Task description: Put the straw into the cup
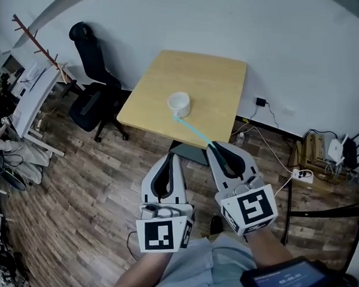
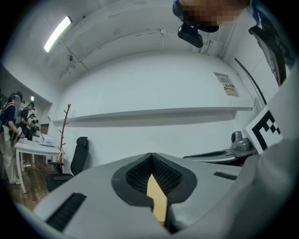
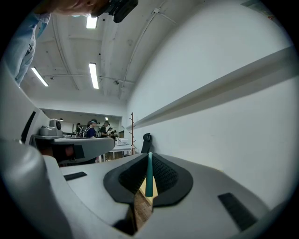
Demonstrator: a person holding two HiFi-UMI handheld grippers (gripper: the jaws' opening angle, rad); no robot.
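Note:
A white cup (image 1: 178, 104) stands on the light wooden table (image 1: 219, 82), close to its near edge. My right gripper (image 1: 214, 146) hangs over the floor in front of the table, shut on a teal straw (image 1: 192, 130). The straw slants up-left, and its far tip lies just at the cup's near side. The right gripper view shows the straw (image 3: 149, 173) pinched upright between the dark pads (image 3: 166, 175) of the right gripper (image 3: 148, 183). To its left, my left gripper (image 1: 173, 157) is shut on nothing. In its own view the left gripper (image 2: 156, 186) shows only a sliver of table between the jaws.
A black office chair (image 1: 93, 75) stands left of the table, with a wooden coat rack (image 1: 37, 45) and a white desk (image 1: 32, 96) beyond it. Cables and a power strip (image 1: 302, 174) lie on the wood floor at the right. People stand far off by desks (image 3: 93, 130).

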